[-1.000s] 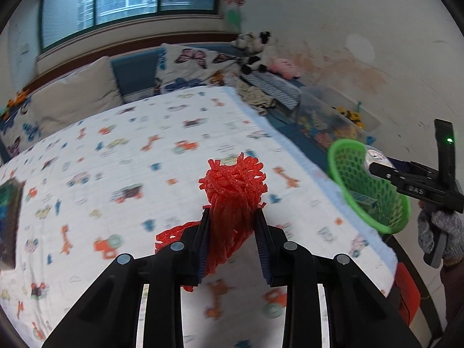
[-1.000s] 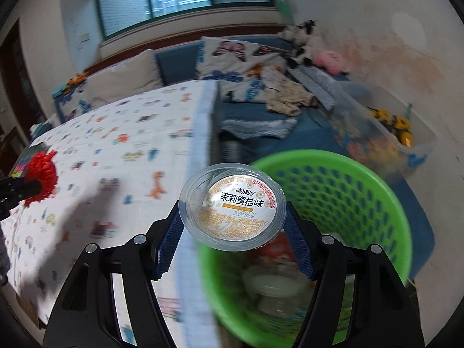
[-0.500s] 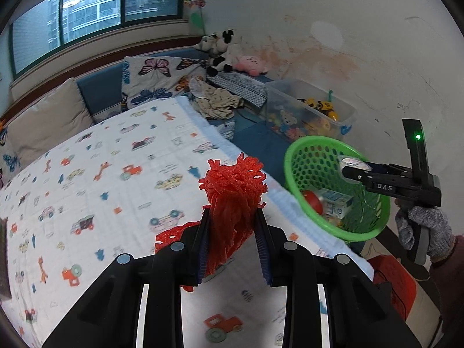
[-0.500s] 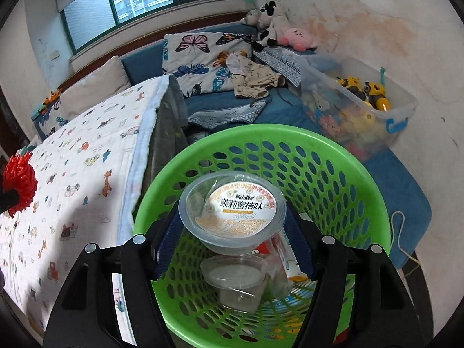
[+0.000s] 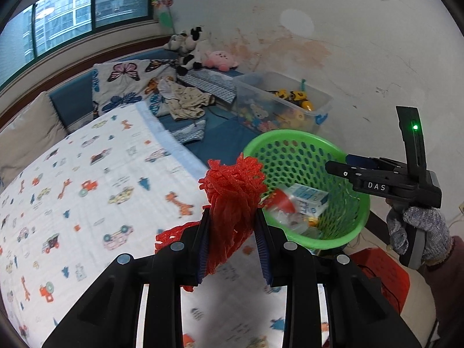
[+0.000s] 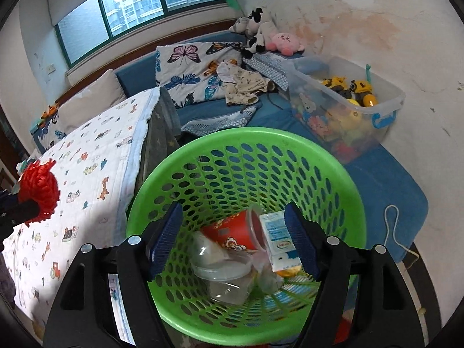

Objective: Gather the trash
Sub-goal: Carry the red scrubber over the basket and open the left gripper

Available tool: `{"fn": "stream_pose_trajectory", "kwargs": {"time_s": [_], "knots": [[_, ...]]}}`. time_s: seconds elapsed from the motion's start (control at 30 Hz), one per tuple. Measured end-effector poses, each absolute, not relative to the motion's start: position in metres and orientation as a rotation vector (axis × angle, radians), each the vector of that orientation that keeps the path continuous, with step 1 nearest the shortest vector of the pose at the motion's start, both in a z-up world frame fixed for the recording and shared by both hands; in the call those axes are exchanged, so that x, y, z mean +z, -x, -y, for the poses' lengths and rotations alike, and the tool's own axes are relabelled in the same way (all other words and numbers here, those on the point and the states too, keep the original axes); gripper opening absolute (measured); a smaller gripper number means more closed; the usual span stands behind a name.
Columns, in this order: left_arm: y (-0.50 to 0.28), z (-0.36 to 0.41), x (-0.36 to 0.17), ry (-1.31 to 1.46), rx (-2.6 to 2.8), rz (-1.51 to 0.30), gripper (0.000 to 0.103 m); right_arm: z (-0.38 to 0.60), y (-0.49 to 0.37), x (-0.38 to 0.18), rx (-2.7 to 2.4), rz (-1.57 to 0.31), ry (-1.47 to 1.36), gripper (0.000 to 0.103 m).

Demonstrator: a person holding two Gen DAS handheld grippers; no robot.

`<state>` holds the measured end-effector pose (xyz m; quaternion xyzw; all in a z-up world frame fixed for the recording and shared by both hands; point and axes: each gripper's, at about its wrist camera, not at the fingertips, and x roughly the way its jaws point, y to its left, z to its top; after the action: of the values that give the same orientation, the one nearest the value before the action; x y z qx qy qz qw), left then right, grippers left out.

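While the left gripper (image 5: pixel 232 237) hangs over the corner of the bed (image 5: pixel 87 179) nearest the basket, its two blue pads press on a bunch of red foam netting (image 5: pixel 232 200), narrowly parted with the net squeezed between them. The frilly top of the net stands above the fingertips and a loose strip of it hangs out to the left of the pads. Just past the bed's edge sits the green basket (image 5: pixel 293 142), with a red cup, a white and blue carton and clear plastic tubs lying blurred at its bottom. At the right of this view a gloved hand (image 5: pixel 417 232) holds the right gripper (image 5: pixel 342 168), its fingers reaching in above the basket's rim. Beyond the basket stands a clear toy box (image 5: pixel 290 107) on blue matting, against the stained wall.

Seen from the right wrist, the right gripper (image 6: pixel 235 235) points down into the green basket (image 6: pixel 246 139), and its jaws are opening with nothing between the pads. Below them, on the basket floor, lie a clear plastic tub (image 6: pixel 226 272), a red paper cup (image 6: pixel 229 232) on its side and a white and blue carton (image 6: pixel 278 240). At the far left edge the red foam netting (image 6: pixel 39 188) shows above the bed (image 6: pixel 95 156), clamped in the dark tip of the other gripper.
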<state>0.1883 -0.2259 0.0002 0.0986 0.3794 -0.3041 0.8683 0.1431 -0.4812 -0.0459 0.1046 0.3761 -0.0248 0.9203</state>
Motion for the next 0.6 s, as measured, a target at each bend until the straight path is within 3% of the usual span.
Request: {"fn": "stream_pose_trajectory", "kwargs": {"time_s": [0.6], "knots": [[-0.193,0.309,-0.02,-0.265,-0.727,-0.838,0.028,0.496,-0.09,-0.043,-0.096,-0.769,-0.218,0.075]]}}
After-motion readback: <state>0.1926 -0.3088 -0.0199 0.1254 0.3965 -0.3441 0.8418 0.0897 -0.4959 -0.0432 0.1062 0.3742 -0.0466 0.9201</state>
